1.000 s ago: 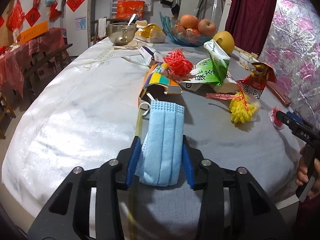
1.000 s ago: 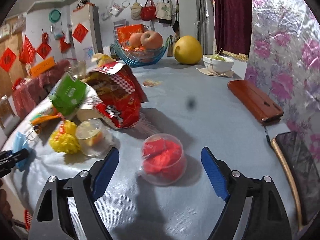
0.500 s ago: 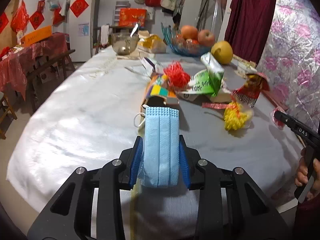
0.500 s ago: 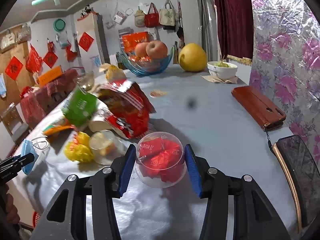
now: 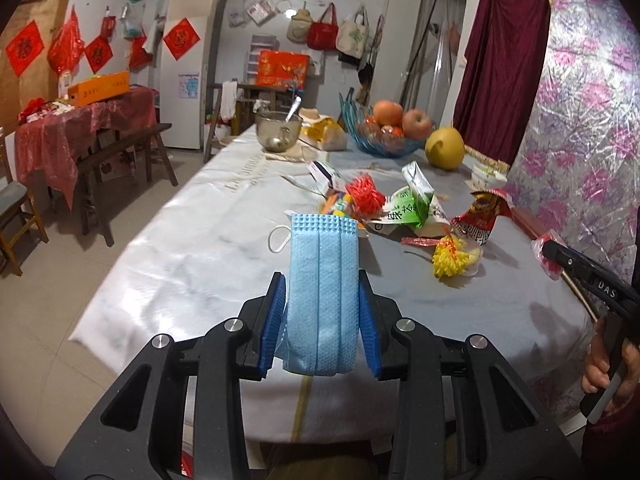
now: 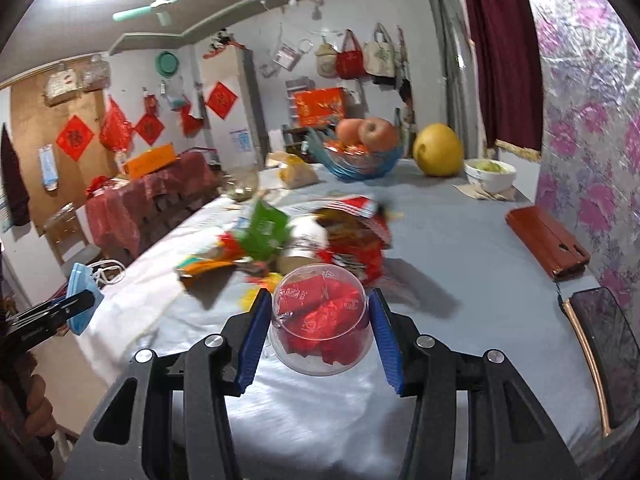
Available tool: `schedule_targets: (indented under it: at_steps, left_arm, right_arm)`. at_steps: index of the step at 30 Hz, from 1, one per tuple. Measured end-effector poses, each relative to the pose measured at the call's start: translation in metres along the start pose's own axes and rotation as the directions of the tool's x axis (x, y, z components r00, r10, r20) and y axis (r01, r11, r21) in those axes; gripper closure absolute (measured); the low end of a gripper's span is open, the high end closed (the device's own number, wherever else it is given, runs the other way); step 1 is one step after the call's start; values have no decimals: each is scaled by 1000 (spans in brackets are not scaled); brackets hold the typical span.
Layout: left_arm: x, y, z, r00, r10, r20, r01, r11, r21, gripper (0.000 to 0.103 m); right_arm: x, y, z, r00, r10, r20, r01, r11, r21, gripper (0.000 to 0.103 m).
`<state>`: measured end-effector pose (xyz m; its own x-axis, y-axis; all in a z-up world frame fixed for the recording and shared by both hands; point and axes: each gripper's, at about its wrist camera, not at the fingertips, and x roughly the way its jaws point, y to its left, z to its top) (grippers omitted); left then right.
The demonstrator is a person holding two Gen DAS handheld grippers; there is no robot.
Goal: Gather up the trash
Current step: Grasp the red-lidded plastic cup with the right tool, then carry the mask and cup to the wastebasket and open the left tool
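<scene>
A pleated pale-blue paper face mask [image 5: 322, 300] stands upright, pinched between the blue pads of the left gripper [image 5: 322, 320], lifted clear of the grey-clothed table [image 5: 200, 248]. The right gripper [image 6: 320, 332] has its jaws clamped on a clear round plastic cup stuffed with red wrappers [image 6: 320, 320], also off the cloth. Beyond them lie more litter: a yellow spiky foam net [image 5: 452, 260], a green drink carton [image 5: 416, 200] and a red crinkled snack bag [image 6: 352, 236]. Both picks look done; the carrying step is in hand. No bin shows, so the next move calls for finding one, then releasing each piece
</scene>
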<state>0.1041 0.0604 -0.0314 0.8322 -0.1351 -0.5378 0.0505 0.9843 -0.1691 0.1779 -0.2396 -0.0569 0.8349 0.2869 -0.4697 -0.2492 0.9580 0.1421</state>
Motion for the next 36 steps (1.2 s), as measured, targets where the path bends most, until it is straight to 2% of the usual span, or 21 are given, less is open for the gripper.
schedule_targets:
  at_steps: [10,17,26,29,33,36]
  left_arm:
    - [-55,29,-14,997,57,59,-54,998,-41,67]
    - [-95,62,-28,991,108,85,-101,991,-84,67]
    - [-133,108,-47,981,180,69,-172,979,-113,67]
    - [-141,123,-59,980,197,41,-191,975,-115,67]
    - [-140,147,-86,974,223,-35,-226,967,-117,67]
    - [-132,169,-107,967,235,-98,-248,956,-153,67]
  right_arm:
    - [-44,44,-6,993,108,38,-107,993,-42,53]
    - [-68,70,-14,983,176,47,-173,982,-72,53]
    - [-79,108,-21,951,310,-5,-309,949,-65,53]
    - [-84,131,-23,946,323,-22,-324,940,-107,53]
    - [-90,156,-28,936,349,-40,-351,925,-144,53]
    - [-86,175,-32,928,365,-72,-372,914,-160,53]
